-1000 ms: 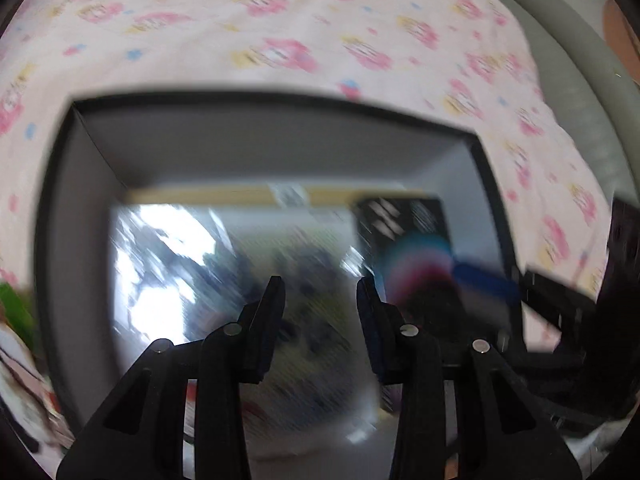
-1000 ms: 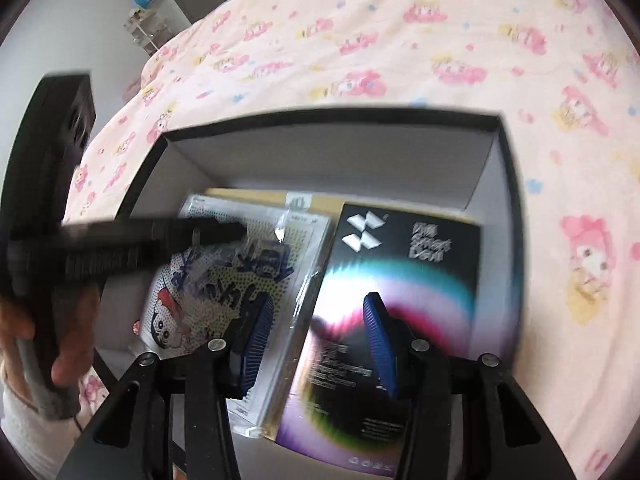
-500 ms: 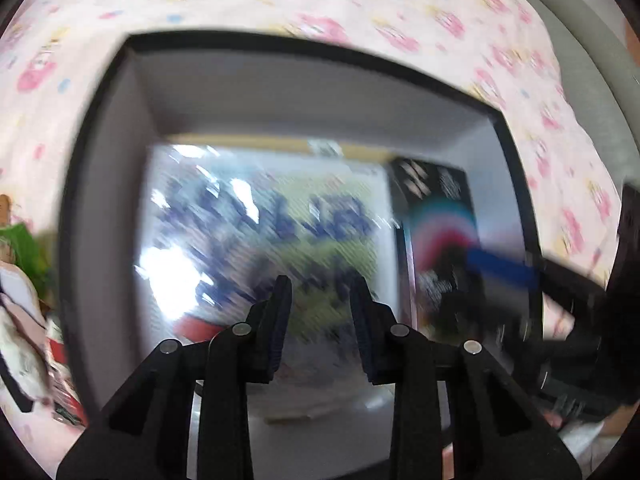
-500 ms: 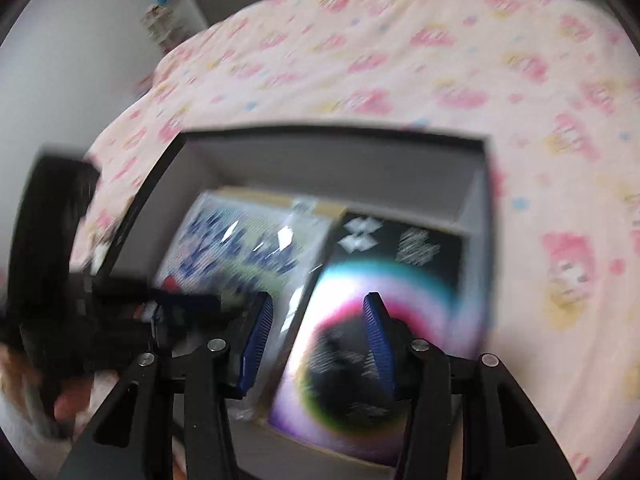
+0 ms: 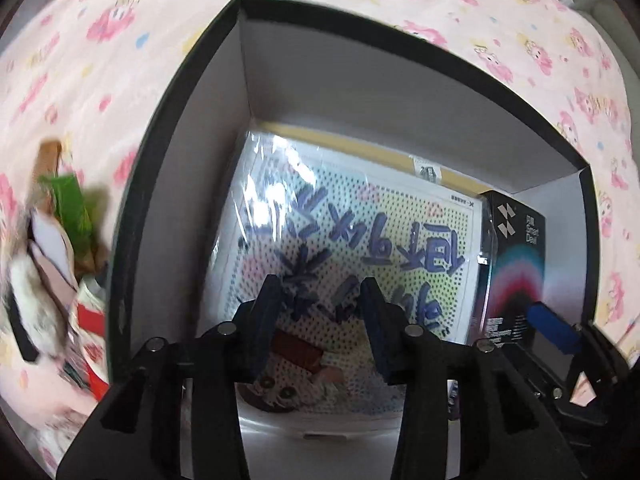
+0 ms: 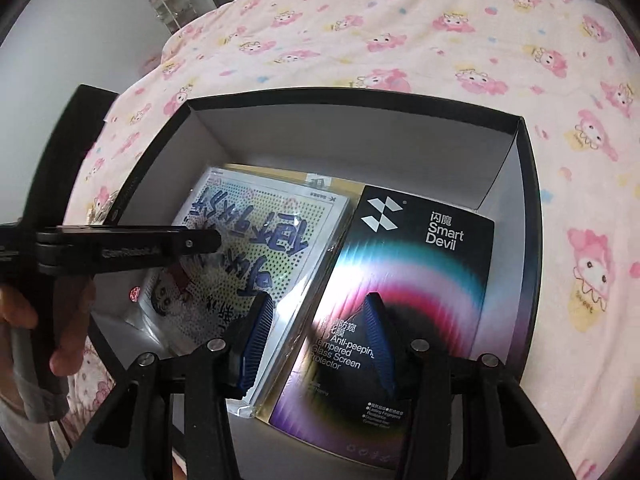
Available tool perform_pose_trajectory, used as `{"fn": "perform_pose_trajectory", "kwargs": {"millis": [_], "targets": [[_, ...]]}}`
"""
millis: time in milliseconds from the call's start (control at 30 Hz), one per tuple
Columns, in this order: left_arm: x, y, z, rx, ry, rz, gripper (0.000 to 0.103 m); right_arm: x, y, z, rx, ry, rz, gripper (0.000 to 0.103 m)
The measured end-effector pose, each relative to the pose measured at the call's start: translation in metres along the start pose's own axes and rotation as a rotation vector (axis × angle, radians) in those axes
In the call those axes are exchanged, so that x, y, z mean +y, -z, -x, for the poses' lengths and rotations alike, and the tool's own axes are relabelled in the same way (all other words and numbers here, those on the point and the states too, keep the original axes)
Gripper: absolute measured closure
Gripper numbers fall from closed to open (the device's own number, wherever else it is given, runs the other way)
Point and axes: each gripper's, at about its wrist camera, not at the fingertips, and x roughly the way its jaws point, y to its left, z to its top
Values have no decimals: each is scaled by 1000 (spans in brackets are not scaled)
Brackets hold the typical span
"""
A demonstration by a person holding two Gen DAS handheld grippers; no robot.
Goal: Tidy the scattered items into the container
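A black-rimmed box (image 5: 168,128) with white walls sits on the pink bedspread. A plastic-wrapped book (image 5: 360,216) with a dotted cover and blue writing lies flat inside it. Beside the book lies a black screen-protector box (image 5: 516,264). My left gripper (image 5: 320,284) hovers over the book, its jaws opening, with nothing between them. My right gripper (image 6: 317,300) hangs open above the screen-protector box (image 6: 420,264) and the edge of the book (image 6: 256,220), gripping nothing. In the right wrist view, one of the left gripper's black fingers (image 6: 160,246) reaches over the container (image 6: 532,208).
Loose items lie on the bed left of the box: a green packet (image 5: 72,208), a pale plush toy (image 5: 36,300) and a red-and-white packet (image 5: 90,320). A person's hand (image 6: 60,320) holds the left gripper. The pink cartoon bedspread (image 6: 400,40) surrounds the box.
The left gripper has rolled and shifted over the box, its jaws narrowing and then widening. The book, blurred earlier, now lies still in the box. The right gripper has hardly moved.
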Motion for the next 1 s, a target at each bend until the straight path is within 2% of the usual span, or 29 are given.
{"fn": "perform_pose_trajectory", "kwargs": {"millis": [200,233,267,300,333,400,433,567,600,700,733,767,833,900,933,1000], "targets": [[5,9,2,44,62,2,62,-4,1,2,-9,-19,-37,60],[4,9,3,59,97,2,62,-4,0,2,-12,-22,-40,60],[5,6,5,78,181,18,66,-4,0,2,-15,-25,-41,60],[3,3,7,83,228,19,66,-4,0,1,-15,-25,-43,60],[-2,-1,10,62,228,-2,66,-4,0,1,-18,-26,-48,60],[-19,-13,17,-40,136,-83,67,-5,1,0,-23,-19,-54,60],[-30,-24,15,-66,116,-120,66,-5,1,-1,-25,-12,-54,60],[-56,-60,-1,-96,96,-227,67,-4,2,-6,-20,-16,-51,60],[-69,-62,-17,-96,92,-239,66,-4,3,-8,-12,-22,-52,60],[-79,-68,-35,-66,97,-250,67,-5,3,-14,4,-44,-57,60],[-81,-67,-37,-74,75,-262,67,-6,2,-19,15,-58,-60,59],[-81,-67,-37,-79,47,-272,72,-7,1,-22,27,-70,-68,59],[-88,-62,-38,-81,-3,-254,73,-8,1,-28,55,-104,-92,59],[-73,-58,-30,-87,-55,-228,73,-6,2,-28,62,-108,-95,59],[-68,-58,-29,-85,-55,-218,73,-6,3,-27,63,-96,-92,60],[-61,-51,-20,-82,32,-216,73,-5,2,-21,55,-52,-84,60]]}}
